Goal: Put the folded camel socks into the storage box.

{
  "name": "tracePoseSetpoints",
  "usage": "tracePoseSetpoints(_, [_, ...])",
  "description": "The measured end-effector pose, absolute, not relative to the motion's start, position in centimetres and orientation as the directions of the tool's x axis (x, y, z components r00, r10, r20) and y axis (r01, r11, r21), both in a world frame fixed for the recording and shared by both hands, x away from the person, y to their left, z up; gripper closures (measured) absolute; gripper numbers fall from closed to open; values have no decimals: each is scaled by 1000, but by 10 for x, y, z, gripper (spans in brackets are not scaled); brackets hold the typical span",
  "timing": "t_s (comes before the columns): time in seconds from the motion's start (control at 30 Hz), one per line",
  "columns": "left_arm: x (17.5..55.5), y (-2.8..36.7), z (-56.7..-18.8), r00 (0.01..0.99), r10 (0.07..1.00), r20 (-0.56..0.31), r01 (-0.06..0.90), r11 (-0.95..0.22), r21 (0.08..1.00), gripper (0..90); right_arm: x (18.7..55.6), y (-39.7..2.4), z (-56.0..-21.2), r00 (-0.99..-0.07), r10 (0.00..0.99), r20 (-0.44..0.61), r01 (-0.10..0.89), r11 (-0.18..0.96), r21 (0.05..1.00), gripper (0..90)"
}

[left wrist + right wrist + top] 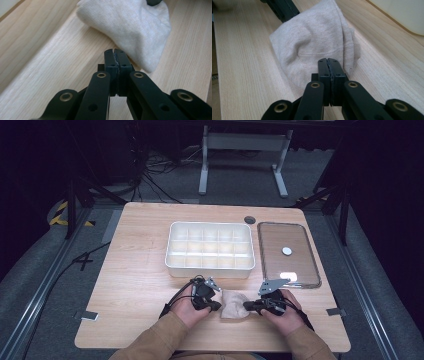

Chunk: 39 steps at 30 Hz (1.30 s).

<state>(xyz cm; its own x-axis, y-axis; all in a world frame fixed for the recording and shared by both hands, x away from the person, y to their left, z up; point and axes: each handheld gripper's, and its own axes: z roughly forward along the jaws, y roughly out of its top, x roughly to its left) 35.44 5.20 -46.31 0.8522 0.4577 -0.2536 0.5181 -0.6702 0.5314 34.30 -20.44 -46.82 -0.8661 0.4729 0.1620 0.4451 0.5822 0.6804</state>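
Lying crumpled near the table's [135, 270] 6 o'clock edge, the beige cloth [235, 310] sits between both grippers: left gripper [216, 306] at its 9 o'clock, right gripper [247, 305] at 3 o'clock, jaws of each pressed together, empty.

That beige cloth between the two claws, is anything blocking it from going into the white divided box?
Nothing visible does. The cloth lies on bare table just in front of the box, whose compartments look empty. The left gripper and right gripper flank it, both shut.
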Motion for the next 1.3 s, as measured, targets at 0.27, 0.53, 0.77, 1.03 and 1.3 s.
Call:
tracePoseSetpoints(0.27, [351,50,-451,866,420,-270,491,-619,613,899,343,-203,-468,-862,480,164,453,584,674,899])
tracePoseSetpoints(0.53, [351,44,-448,871,409,-271,481,-603,636,896,341,-200,-466,-862,487,139,446,600,664,899])
tracePoseSetpoints(0.77, [351,51,-448,825,498,-269,549,-589,593,626,340,-199,-466,-864,486,132,440,603,665,899])
tracePoseSetpoints(1.03, [348,40,-459,820,469,-327,571,-640,514,478,340,-199,-466,-868,483,117,429,609,667,899])
tracePoseSetpoints(1.3, [348,37,-455,843,436,-315,536,-640,551,810,339,-198,-465,-867,486,109,428,614,663,899])
